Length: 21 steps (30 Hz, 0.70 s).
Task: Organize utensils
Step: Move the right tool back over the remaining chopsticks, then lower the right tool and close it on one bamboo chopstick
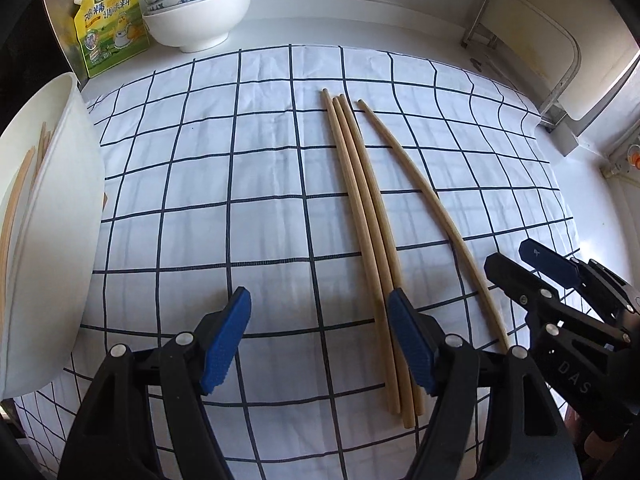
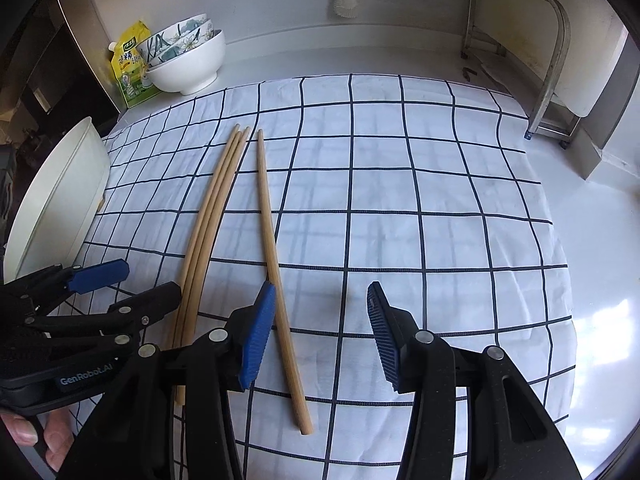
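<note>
Checked cloth (image 1: 248, 184) spread over white counter (image 2: 592, 216). Four wooden chopsticks on cloth: bundle of three (image 1: 362, 216) lying touching, side by side; single chopstick (image 1: 432, 204) just beside, to right, tips near bundle's tips, near ends apart.

Left gripper (image 1: 320, 344): wide open, nothing held, hovering low over cloth; rt. blue pad above near ends of bundle, contact w/ sticks not discernible. Seen from right wrist view at lower left (image 2: 132, 280), fingers (image 2: 100, 274) spread, bundle running beneath.

Right gripper (image 2: 320, 336): wide open, nothing held; left pad directly over single chopstick (image 2: 276, 264), contact not discernible. In left wrist view at right edge (image 1: 516, 264), just beside single stick's near end.

White container (image 1: 60, 240) at left edge of cloth, tilted in view, more wooden sticks (image 1: 20, 200) inside. At back left: yellow-green seasoning pouch (image 1: 112, 20) upright, beside stacked bowls (image 1: 200, 12) (patterned bowls nested in plain white one). At back right: metal rack (image 2: 552, 60) off cloth. Brush (image 2: 344, 0) hanging on wall.
</note>
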Each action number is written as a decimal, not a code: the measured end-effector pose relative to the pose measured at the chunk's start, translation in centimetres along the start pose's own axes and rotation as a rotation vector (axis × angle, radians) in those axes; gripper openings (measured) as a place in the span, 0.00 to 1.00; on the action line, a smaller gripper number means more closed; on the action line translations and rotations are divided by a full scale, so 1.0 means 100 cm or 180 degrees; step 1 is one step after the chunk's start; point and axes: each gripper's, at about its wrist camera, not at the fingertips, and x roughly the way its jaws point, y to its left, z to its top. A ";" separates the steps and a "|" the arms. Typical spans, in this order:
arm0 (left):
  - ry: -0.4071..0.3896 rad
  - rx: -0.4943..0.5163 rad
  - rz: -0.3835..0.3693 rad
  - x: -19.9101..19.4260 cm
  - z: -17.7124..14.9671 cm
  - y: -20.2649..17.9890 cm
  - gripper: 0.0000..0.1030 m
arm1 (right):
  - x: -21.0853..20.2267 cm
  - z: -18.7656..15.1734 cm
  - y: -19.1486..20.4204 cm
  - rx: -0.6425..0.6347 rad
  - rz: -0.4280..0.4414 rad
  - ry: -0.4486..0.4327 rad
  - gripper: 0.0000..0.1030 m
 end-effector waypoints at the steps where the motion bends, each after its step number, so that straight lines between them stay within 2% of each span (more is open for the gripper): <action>1: 0.0003 -0.0008 0.0007 0.000 0.000 0.001 0.68 | 0.000 0.001 0.001 -0.0005 0.0004 -0.0006 0.44; 11: 0.0012 0.0002 0.0289 0.006 0.006 0.002 0.68 | 0.001 0.002 0.004 -0.0054 0.0007 0.0003 0.44; 21: -0.0035 -0.0112 0.0386 -0.009 -0.005 0.031 0.68 | 0.008 0.006 0.013 -0.0188 0.0020 0.0031 0.44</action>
